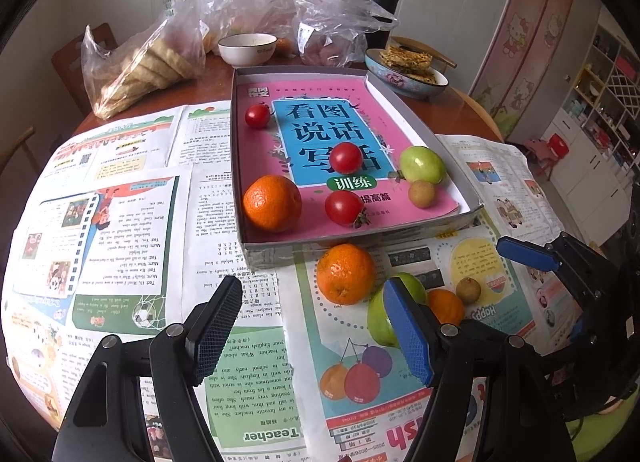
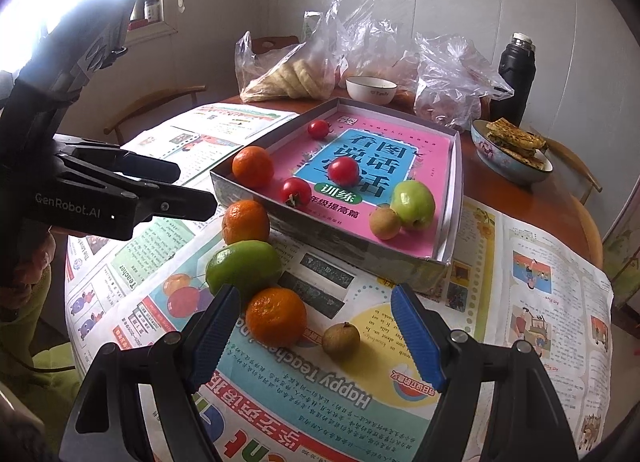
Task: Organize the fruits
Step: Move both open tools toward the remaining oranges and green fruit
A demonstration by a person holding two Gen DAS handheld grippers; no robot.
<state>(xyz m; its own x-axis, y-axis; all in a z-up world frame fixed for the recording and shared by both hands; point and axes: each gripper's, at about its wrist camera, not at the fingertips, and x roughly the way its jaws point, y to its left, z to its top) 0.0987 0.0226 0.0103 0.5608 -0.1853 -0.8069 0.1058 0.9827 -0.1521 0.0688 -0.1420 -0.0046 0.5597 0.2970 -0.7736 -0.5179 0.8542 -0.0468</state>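
Observation:
A shallow grey box with a pink book cover as its floor holds three red tomatoes, an orange, a green apple and a small brown fruit. On the newspaper in front lie an orange, a green apple, another orange and a small brown fruit. My left gripper is open and empty above the paper. My right gripper is open and empty just short of the near orange and brown fruit.
At the table's back stand plastic bags of bread, a white bowl, a black flask and a blue bowl of flatbread. Newspapers cover the round table. Wooden chairs stand around it.

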